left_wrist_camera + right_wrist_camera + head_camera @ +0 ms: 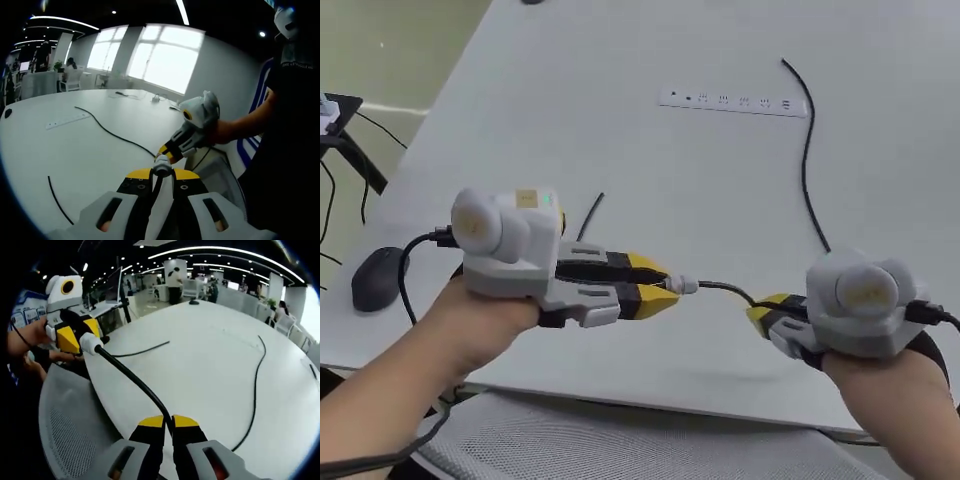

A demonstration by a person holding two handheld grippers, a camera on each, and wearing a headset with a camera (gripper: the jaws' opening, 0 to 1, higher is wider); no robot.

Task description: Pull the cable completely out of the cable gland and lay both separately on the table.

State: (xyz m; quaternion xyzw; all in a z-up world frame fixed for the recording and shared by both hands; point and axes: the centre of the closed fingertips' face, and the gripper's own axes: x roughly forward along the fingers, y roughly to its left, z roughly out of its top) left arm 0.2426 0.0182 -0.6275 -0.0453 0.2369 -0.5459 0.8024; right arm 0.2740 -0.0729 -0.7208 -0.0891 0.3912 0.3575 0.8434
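Note:
A white cable gland [685, 286] sticks out of the yellow-tipped jaws of my left gripper [670, 287], which is shut on it above the table's near edge. A black cable [725, 289] runs from the gland rightward into my right gripper [757, 310], shut on the cable. In the right gripper view the cable [131, 377] rises from my closed jaws to the gland [89, 342]. In the left gripper view the gland [162, 164] sits between my jaws, and the right gripper [166, 150] is close behind it.
A white power strip [732, 102] lies far back on the white table [620, 130], with a long black cord [807, 160] trailing toward me. A short black wire piece [590, 215] lies mid-table. A mouse [378, 277] sits at the left edge. A mesh chair [620, 440] is below.

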